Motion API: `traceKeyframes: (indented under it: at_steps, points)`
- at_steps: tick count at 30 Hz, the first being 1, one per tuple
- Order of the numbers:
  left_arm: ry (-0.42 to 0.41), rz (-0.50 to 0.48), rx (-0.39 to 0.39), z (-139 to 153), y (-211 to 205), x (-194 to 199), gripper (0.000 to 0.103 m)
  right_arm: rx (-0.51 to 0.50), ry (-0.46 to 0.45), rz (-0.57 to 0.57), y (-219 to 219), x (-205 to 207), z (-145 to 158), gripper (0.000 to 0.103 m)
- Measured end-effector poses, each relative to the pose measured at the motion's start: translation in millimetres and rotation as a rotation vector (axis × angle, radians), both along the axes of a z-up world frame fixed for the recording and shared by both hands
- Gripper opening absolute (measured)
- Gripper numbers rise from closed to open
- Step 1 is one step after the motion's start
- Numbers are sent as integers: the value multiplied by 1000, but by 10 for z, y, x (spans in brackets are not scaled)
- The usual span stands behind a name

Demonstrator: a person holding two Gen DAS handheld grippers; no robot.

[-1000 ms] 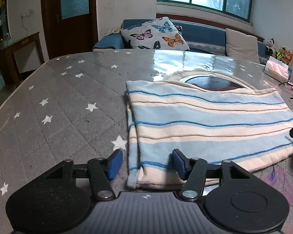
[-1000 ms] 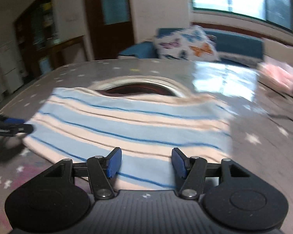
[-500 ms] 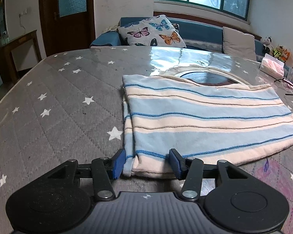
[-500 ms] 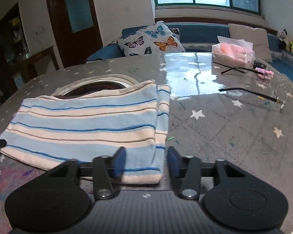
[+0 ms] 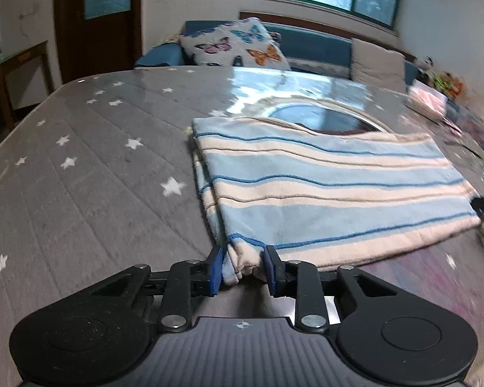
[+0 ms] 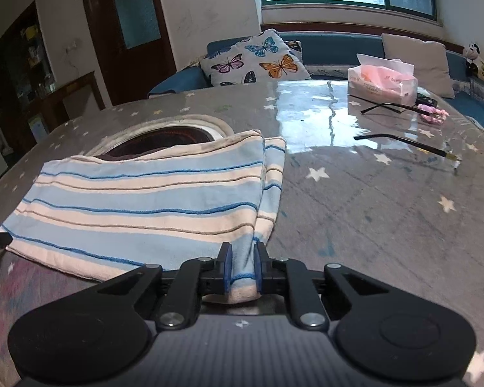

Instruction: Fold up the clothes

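Note:
A folded cloth with light-blue and cream stripes (image 5: 322,193) lies flat on the grey star-patterned table (image 5: 80,177). My left gripper (image 5: 243,269) is at the cloth's near left corner. Its jaws are closing, and the bunched corner fills the gap between the blue pads. In the right wrist view, the cloth (image 6: 145,200) stretches away to the left. My right gripper (image 6: 241,267) is at its near right corner, jaws closing, with the pads pinching a fold of the hem. Each gripper's tip shows at the edge of the other view.
A round dark opening (image 6: 164,135) in the table lies just behind the cloth. A pink tissue pack (image 6: 382,80), thin black rods (image 6: 403,143) and a pink hair tie (image 6: 432,113) sit at the far right. A sofa with a butterfly pillow (image 6: 255,61) stands beyond the table.
Both grippers slid onto the cloth's near corners and their jaws narrowed from wide apart to gripping the fabric. The right view swung from the cloth's middle to its right end.

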State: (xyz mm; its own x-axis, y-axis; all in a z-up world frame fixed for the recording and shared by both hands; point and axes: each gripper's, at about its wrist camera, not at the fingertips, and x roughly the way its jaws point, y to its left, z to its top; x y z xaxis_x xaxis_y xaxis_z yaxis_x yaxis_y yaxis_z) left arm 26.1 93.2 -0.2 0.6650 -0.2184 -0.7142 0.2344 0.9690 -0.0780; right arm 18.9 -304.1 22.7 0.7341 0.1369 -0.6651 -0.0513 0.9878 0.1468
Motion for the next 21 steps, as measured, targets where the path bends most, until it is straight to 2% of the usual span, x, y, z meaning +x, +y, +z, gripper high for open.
traceKeyframes:
  at_steps: [6, 8, 12, 15, 21]
  points:
    - [25, -86, 4, 28, -89, -321, 30, -31, 35, -4, -141, -346, 52, 13]
    - [33, -113, 20, 43, -118, -360, 32, -44, 44, -14, -181, -446, 92, 17]
    - [11, -108, 28, 149, -78, -350, 35, -71, -2, -23, -186, -491, 279, 18]
    - [-26, -84, 32, 257, -49, -293, 42, -56, -47, -10, -165, -380, 404, 18]
    - [-72, -22, 36, 359, -4, -99, 46, -48, -55, 28, -38, 120, 357, 18]
